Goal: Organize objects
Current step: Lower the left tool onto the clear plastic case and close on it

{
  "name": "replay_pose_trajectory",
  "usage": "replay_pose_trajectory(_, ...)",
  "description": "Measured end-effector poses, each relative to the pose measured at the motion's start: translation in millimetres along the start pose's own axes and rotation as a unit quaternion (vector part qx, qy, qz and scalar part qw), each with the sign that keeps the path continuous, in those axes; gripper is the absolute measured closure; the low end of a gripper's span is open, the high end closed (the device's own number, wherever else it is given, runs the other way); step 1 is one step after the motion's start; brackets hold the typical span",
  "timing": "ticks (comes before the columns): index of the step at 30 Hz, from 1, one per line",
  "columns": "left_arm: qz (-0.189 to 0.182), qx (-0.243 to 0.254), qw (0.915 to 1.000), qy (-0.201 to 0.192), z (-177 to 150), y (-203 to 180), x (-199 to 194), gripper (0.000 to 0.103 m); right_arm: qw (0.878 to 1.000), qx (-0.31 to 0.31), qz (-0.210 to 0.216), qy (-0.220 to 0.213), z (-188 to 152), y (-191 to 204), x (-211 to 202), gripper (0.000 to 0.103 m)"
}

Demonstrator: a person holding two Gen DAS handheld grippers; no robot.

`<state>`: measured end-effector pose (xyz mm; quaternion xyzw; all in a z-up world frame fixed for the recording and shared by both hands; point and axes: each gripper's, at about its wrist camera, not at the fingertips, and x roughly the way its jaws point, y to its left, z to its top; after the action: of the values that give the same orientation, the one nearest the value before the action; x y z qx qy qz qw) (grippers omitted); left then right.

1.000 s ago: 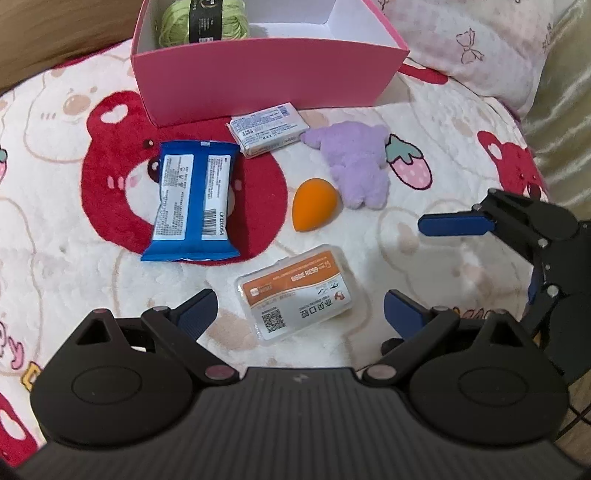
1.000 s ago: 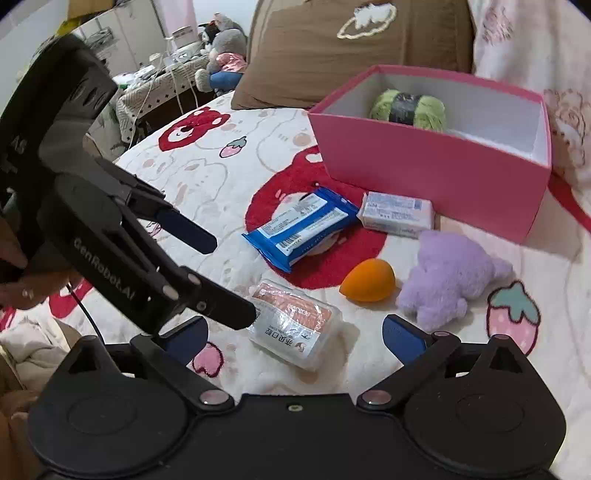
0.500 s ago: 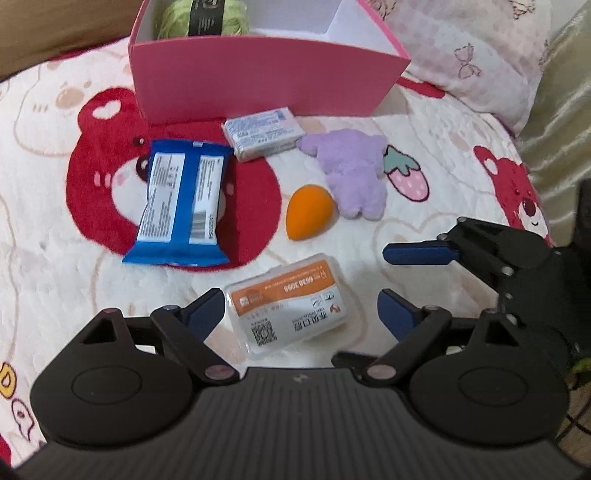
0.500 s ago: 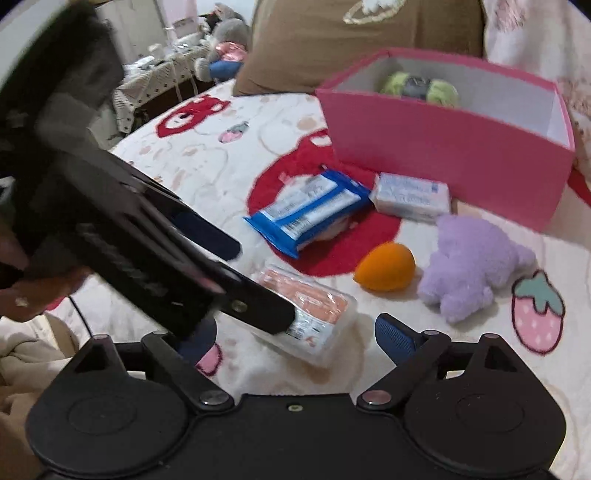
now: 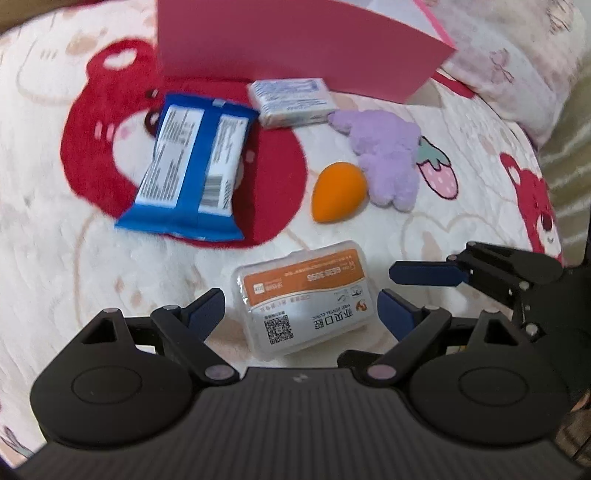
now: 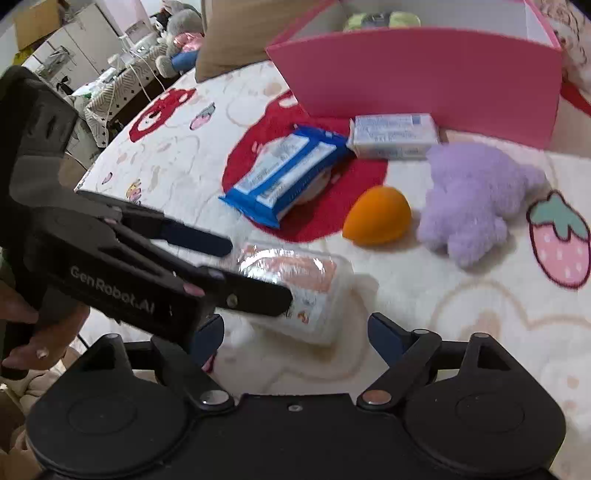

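A clear plastic case with an orange label lies on the bear-print blanket. My left gripper straddles it, open, its pads close to the case's ends with a small gap on each side. In the right wrist view the same case lies just ahead of my right gripper, whose jaws are closing without touching it. The left gripper reaches in from the left over the case and hides part of it. One finger of the right gripper shows beside the case.
Behind the case lie a blue packet, a small white-and-blue pack, an orange sponge egg and a purple plush toy. An open pink box holding green yarn stands at the back. A person's hand grips the left tool.
Both grippers have come down toward the clear case, which now sits nearer and larger in both views. Both pairs of jaws have narrowed, and the left one now brackets the case.
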<state>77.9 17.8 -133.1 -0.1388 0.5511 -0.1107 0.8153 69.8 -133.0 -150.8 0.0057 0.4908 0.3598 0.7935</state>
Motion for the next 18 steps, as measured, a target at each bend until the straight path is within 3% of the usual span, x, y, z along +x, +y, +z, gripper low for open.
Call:
replay_pose_trajectory(5,-0.037,-0.036,0.9986,-0.010,-1.1,11.5,1.5,0.020,1.000,-0.014,-0.023,0.010,0.1,0.5,10.9,0.029)
replay_pose_trajectory(7,-0.027,-0.030,0.9991,-0.011,-1.4,10.9,1.7,0.028,0.999,-0.023,-0.024,0.016,1.1,-0.5,14.4,0.035)
replay_pose_trajectory(9,-0.012,-0.030,0.9994,-0.014,-3.1,10.2,3.0,0.043,1.000,-0.016,-0.011,0.013,1.4,-3.9,14.7,0.038)
replay_pose_trajectory(10,-0.007,-0.035,0.9992,-0.020,-4.0,10.8,3.5,0.045,1.000,-0.015,-0.008,0.011,0.8,-4.4,14.4,0.040)
replay_pose_trajectory(16,0.004,-0.061,0.9975,-0.036,-6.3,-0.1,10.9,0.044,1.000,-0.014,-0.019,0.003,-2.7,-2.8,10.9,0.044)
replay_pose_trajectory(18,-0.010,-0.076,0.9965,-0.034,-4.1,-0.4,13.3,0.046,1.000,-0.006,-0.025,0.001,-2.6,-5.8,9.4,0.043)
